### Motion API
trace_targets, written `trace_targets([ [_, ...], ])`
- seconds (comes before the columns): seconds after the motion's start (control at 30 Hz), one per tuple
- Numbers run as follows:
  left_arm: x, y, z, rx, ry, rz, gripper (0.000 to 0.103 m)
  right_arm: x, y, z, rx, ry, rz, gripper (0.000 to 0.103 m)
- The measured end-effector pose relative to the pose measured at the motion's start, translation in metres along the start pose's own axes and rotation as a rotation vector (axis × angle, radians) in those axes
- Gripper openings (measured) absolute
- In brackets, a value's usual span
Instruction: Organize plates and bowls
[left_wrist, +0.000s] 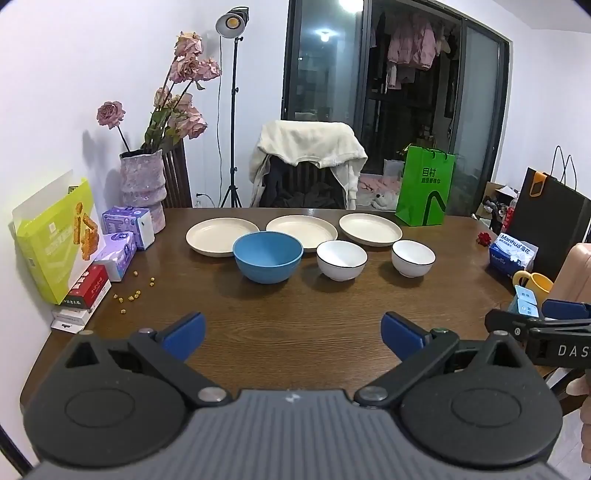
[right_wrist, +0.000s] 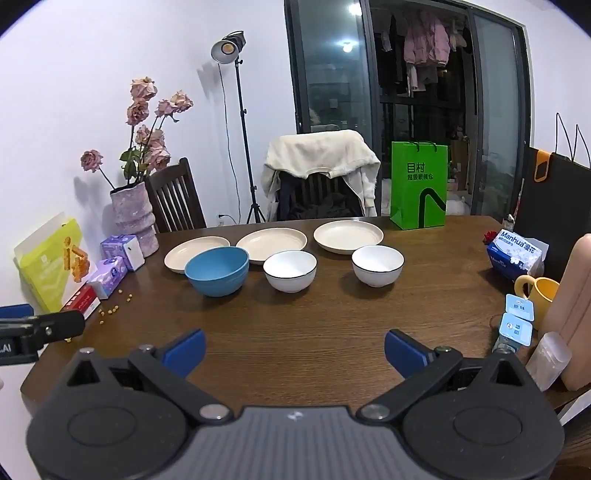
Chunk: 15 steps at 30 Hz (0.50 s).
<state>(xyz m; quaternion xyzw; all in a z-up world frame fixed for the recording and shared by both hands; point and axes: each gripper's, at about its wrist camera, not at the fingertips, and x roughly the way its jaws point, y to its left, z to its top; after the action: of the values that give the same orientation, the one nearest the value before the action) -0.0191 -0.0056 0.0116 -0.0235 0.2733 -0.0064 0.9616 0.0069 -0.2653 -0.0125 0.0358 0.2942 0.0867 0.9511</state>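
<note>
Nearest: left gripper (left_wrist: 293, 334) w/ blue-padded black fingers spread wide, holding nothing; right gripper (right_wrist: 294, 350) same, both hovering over near edge of dark wooden table (left_wrist: 295, 306). Further back, mid-table: three cream round plates (left_wrist: 301, 229) in a row, w/ blue plastic bowl (left_wrist: 267, 256) and two white black-rimmed ceramic bowls (left_wrist: 341, 259) just in front. Risks, judged: blue bowl overlaps leftmost plate in view, so could bump it on pickup; ceramic may slip or chip if pinched on rim only; yellow crumbs (left_wrist: 129, 297) at left could get dragged.

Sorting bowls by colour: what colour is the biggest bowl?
Blue: the biggest bowl is solid blue inside and out, clearest in the left wrist view.
</note>
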Motion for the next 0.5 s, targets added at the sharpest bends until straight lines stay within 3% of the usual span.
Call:
trace_targets([
  [0.5, -0.0046, 0.0011, -0.0019, -0.001, -0.005, -0.002, 0.103, -0.0045, 0.0044, 0.0001, -0.009, 0.011, -0.007, 0.103],
])
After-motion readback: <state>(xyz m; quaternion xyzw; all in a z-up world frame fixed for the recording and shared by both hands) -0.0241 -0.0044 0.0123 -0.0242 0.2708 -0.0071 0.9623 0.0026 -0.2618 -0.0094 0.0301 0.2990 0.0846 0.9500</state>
